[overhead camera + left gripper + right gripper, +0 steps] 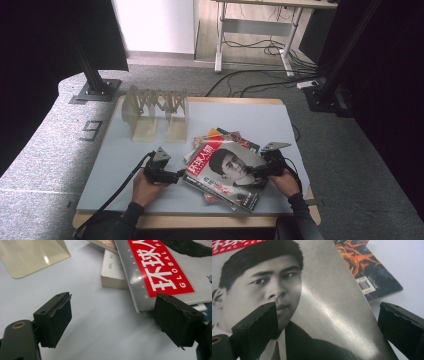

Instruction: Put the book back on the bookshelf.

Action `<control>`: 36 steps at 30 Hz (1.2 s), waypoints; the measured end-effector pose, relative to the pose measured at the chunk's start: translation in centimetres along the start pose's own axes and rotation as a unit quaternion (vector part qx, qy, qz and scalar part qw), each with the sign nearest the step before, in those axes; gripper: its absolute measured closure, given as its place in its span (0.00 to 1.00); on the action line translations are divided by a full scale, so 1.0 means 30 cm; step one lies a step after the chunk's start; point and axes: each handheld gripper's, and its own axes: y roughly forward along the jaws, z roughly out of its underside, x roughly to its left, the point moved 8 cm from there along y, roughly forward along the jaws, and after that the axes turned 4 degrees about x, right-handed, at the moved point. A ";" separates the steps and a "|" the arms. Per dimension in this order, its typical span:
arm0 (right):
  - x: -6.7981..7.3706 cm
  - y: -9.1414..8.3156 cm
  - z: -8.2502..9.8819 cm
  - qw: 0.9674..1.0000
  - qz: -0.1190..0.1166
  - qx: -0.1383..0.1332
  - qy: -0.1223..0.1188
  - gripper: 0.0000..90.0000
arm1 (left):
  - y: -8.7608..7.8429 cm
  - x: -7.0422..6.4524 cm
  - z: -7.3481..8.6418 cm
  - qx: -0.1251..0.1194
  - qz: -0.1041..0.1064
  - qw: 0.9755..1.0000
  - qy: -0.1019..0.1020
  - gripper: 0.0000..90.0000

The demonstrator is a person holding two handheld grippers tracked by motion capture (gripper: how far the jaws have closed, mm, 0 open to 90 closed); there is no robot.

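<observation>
Approaching from both sides, the left gripper [176, 175] and right gripper [254, 172] are flanking the glossy grey magazine with the red title band [227, 167], which is lying on top of a loose pile of books and magazines [220, 140] near the front right corner of the pale blue tabletop [120, 165]. Both sets of jaws are standing wide, holding nothing. In the left gripper view, 1 jaw is sitting just at the cover's corner [140, 302]. Judging from this, each gripper is needing to slide 1 jaw under the top cover alone, keeping the thick cream-edged book [112, 275] below untouched.
</observation>
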 end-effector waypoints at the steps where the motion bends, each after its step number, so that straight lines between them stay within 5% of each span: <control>1: 0.002 -0.005 0.006 1.000 0.000 0.000 0.000 0.03 | 0.003 0.004 -0.005 -0.001 -0.001 1.000 0.001 0.17; 22: 0.066 -0.075 0.091 1.000 -0.008 0.006 -0.006 0.05 | 0.109 0.070 -0.132 0.006 -0.012 1.000 -0.013 0.18; 36: 0.104 -0.125 0.145 1.000 -0.011 0.001 -0.011 0.04 | 0.146 0.075 -0.178 0.004 -0.018 1.000 -0.024 0.18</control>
